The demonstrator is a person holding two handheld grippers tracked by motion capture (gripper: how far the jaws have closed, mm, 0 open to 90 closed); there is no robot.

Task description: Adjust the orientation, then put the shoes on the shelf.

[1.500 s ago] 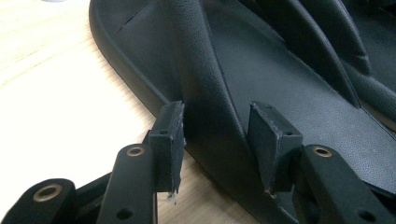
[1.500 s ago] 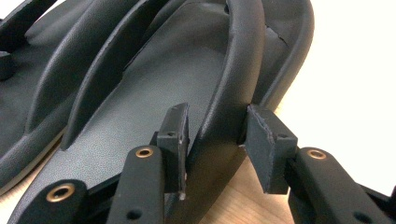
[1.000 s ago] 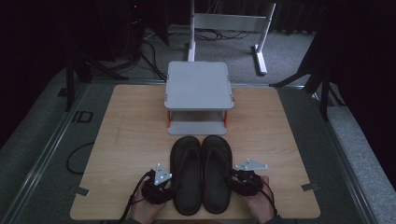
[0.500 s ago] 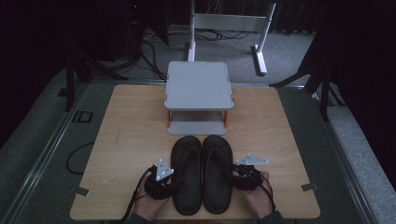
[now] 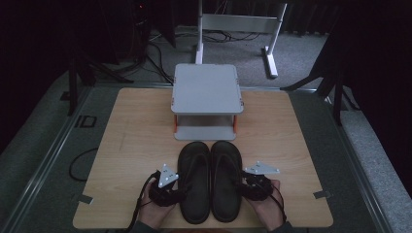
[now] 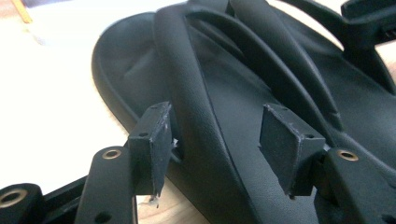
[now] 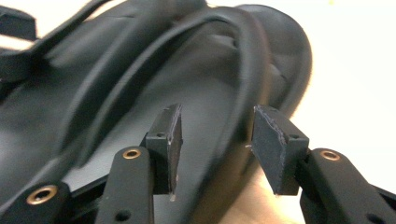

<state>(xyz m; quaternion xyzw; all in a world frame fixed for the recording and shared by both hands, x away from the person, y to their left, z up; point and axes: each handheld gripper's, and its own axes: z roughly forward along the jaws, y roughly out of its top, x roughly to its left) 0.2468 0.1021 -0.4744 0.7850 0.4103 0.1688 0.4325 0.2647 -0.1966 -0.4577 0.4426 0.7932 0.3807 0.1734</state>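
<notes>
Two black flip-flop sandals lie side by side, toes away from me, at the near edge of the table: the left sandal point(image 5: 195, 182) and the right sandal point(image 5: 227, 179). My left gripper point(image 5: 177, 194) is at the left sandal's outer side. In the left gripper view its jaws point(image 6: 217, 140) straddle the sandal's strap point(image 6: 187, 93) and have just been opening, with a gap at the right pad point(image 6: 282, 144). My right gripper point(image 5: 243, 187) is at the right sandal's outer side. Its jaws point(image 7: 217, 144) have also just been opening and straddle that strap point(image 7: 243, 84) without pressing on it.
A grey two-tier rack point(image 5: 206, 90) stands at the far middle of the wooden table point(image 5: 131, 145), just beyond the sandals' toes. A white stand point(image 5: 238, 24) and cables are on the floor behind. Bare wood lies to either side of the sandals.
Both hands stay beside the sandals and the sandals lie where they were. From above no clear shift shows.
</notes>
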